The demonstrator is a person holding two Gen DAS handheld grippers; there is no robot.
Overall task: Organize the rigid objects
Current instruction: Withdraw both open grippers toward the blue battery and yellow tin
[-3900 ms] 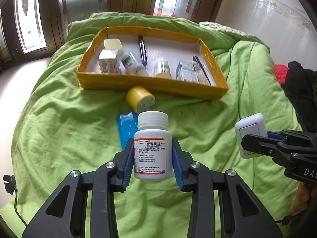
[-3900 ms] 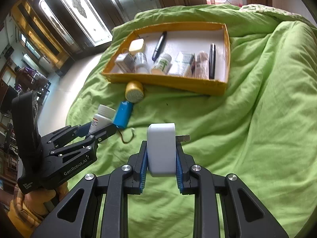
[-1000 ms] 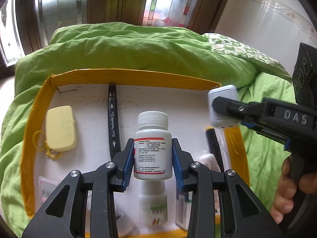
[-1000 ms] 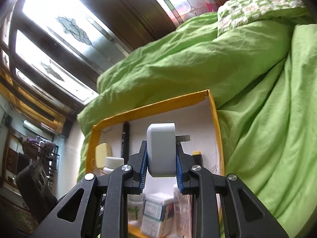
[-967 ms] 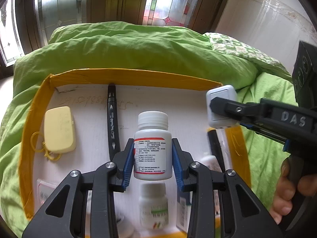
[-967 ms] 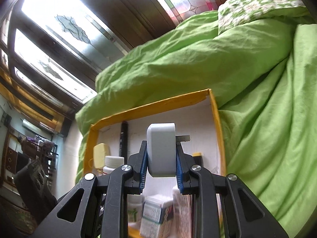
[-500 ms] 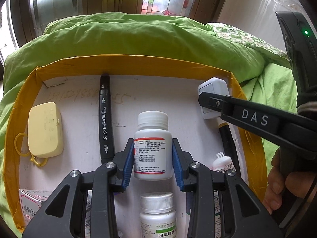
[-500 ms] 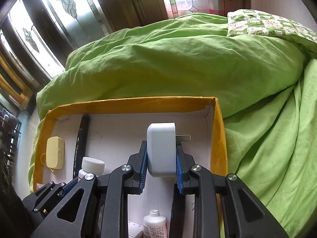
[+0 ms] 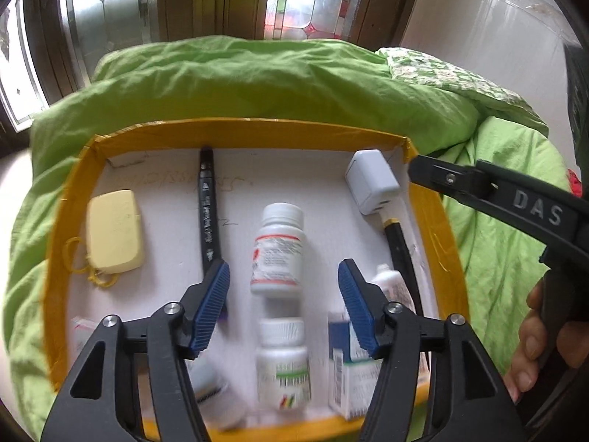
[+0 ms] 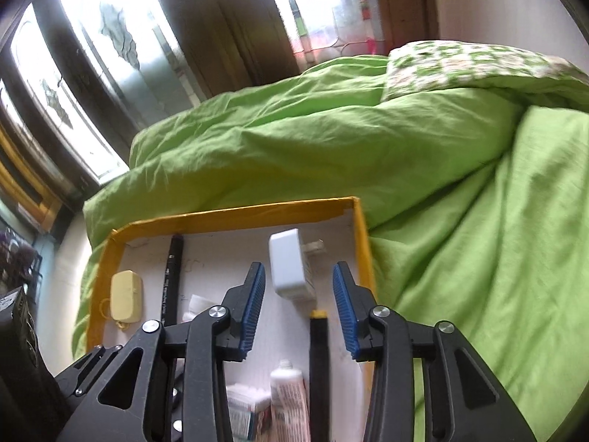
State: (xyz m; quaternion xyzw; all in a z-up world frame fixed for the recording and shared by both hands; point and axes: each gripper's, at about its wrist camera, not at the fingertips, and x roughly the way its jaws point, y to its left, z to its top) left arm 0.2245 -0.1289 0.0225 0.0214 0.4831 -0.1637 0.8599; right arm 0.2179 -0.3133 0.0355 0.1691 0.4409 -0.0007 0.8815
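Note:
A yellow-edged tray (image 9: 257,132) with a white floor lies on the green duvet. My left gripper (image 9: 283,298) is open above it. The white pill bottle with the red-banded label (image 9: 278,248) lies free on the tray floor between its fingers. My right gripper (image 10: 298,305) is open too. The white plug adapter (image 10: 289,267) rests in the tray's far right corner just beyond its fingertips, and also shows in the left wrist view (image 9: 371,180). The right gripper's black body (image 9: 497,199) reaches in from the right.
In the tray lie a pale yellow case (image 9: 112,230), a black marker (image 9: 208,206), a black pen with a yellow band (image 9: 399,246), a green-labelled bottle (image 9: 281,364), small boxes (image 9: 349,372) and a tube (image 10: 289,397). Green duvet (image 10: 460,221) surrounds the tray; windows stand behind.
Both grippers have opened. The pill bottle has left the left gripper and lies in the tray; the plug adapter has left the right gripper and rests in the far right corner.

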